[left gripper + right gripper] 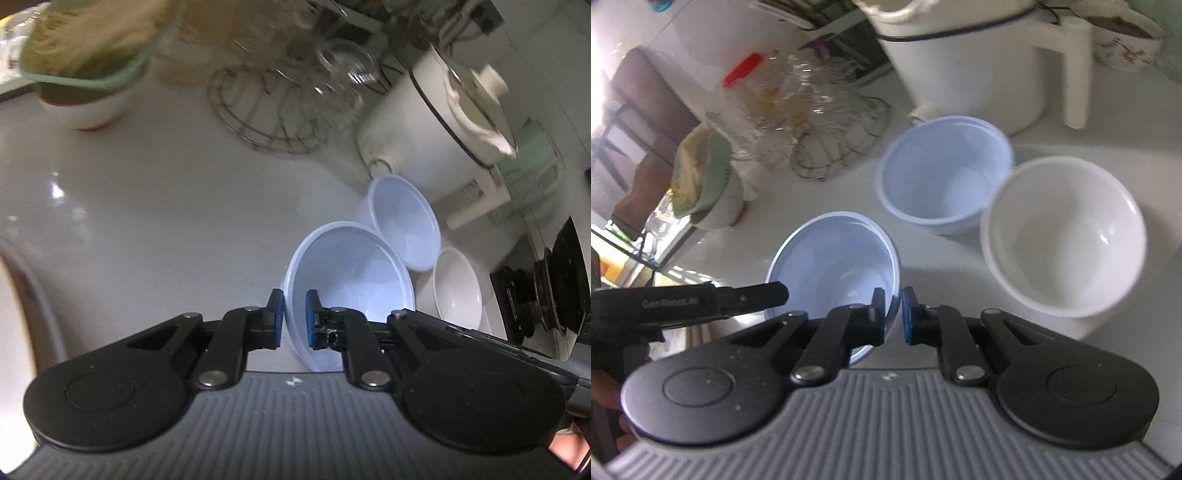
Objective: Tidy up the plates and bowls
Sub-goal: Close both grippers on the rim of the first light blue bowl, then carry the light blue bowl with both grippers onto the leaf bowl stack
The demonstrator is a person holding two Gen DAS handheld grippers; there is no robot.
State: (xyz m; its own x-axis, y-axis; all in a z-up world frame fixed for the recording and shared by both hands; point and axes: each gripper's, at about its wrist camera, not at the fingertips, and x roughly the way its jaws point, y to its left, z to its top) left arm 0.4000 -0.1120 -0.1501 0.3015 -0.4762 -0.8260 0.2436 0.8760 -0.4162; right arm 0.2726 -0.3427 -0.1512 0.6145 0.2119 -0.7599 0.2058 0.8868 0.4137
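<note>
A light blue bowl [351, 273] is held tilted above the white counter. My left gripper [294, 319] is shut on its near rim. In the right wrist view the same bowl [834, 254] has my right gripper [894, 317] shut on its right rim, and the left gripper's black body [687, 302] reaches its left rim. A second light blue bowl [942, 173] stands on the counter behind it; it also shows in the left wrist view [406, 225]. A white bowl [1063, 236] sits to its right, also seen in the left wrist view [458, 288].
A white electric pot [424, 129] stands behind the bowls, and shows in the right wrist view [967, 55]. A wire rack with glassware [273, 103] sits mid-counter. A white cup with a green lid [88, 74] is at the far left. A black stove [546, 291] lies at the right.
</note>
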